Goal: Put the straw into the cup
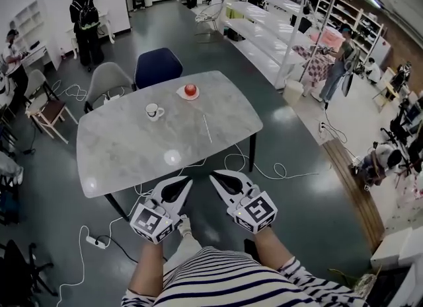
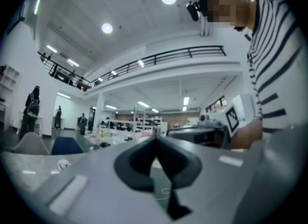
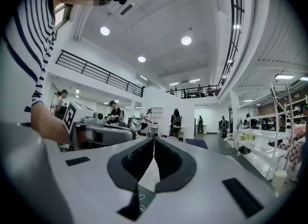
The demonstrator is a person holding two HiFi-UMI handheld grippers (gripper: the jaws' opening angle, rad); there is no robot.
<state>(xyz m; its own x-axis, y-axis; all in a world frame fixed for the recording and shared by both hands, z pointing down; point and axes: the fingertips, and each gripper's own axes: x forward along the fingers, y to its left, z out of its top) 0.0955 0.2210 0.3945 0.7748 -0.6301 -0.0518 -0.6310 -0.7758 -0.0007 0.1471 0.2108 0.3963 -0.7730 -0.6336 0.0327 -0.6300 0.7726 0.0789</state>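
Closed and empty, our left tongs (image 1: pixel 187 181) and right tongs (image 1: pixel 214 177) hover before the tabletop (image 1: pixel 119 160); we judge nothing is begun, so next we open over the straw (image 1: pixel 207 128) at twelve o'clock, the cup (image 1: pixel 154 111) waiting at eleven.

We see a pale grey, marbled counter (image 1: pixel 125 154) over a dark, glossy grey-green floor (image 1: pixel 291 167) strewn with white cables (image 1: pixel 277 169). Far on the counter sit a white cup (image 1: pixel 154 111), a thin white straw (image 1: pixel 207 128) to its right, and a pinkish plate (image 1: pixel 180 92) bearing a red round thing (image 1: pixel 190 89). Beyond stand a navy chair (image 1: pixel 157 67) and a light grey chair (image 1: pixel 109 80). The left gripper (image 1: pixel 187 181) and right gripper (image 1: pixel 213 176) are light grey with black fingers (image 1: pixel 173 191). Their marker cubes (image 1: pixel 153 223) carry black-and-white squares. Our shirt (image 1: pixel 218 279) is white with dark stripes.
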